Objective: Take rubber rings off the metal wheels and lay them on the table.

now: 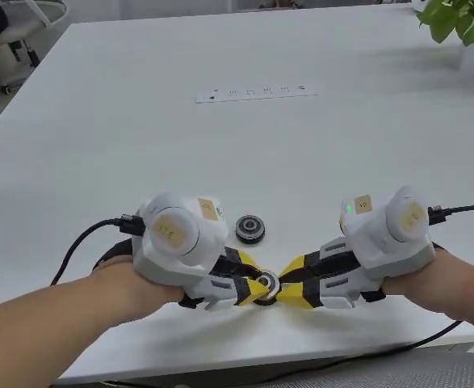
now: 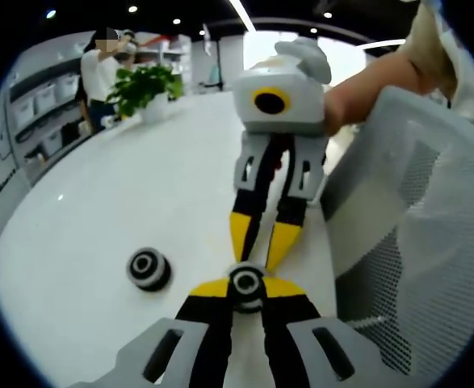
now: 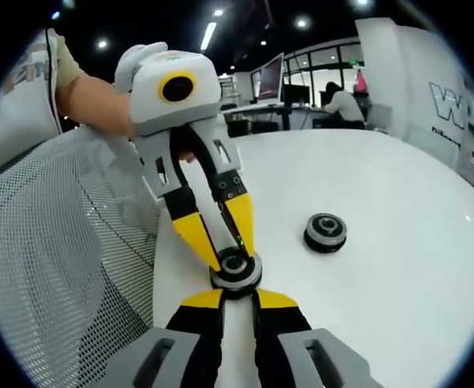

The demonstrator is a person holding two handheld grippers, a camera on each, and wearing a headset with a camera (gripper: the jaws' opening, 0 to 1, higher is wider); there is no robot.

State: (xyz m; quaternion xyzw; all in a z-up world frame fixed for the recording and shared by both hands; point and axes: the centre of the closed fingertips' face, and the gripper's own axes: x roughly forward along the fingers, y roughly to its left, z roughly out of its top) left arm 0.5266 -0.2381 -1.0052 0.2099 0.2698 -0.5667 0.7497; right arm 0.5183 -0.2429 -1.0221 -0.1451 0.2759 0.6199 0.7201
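My left tool (image 1: pixel 255 289) and right tool (image 1: pixel 283 288) meet tip to tip at the near edge of the bench (image 1: pixel 220 153), with a metal wheel (image 1: pixel 266 284) between them. In the left gripper view the wheel sits between my left tool's jaws, which are clenched on its sides. My right tool's jaws stand almost together, touching the wheel's rim from the other side. I cannot tell whether they pinch it. A second wheel (image 1: pixel 250 229) lies flat on the bench just behind my left tool, apart from both tools, with its dark rubber ring (image 3: pixel 325 245) on it.
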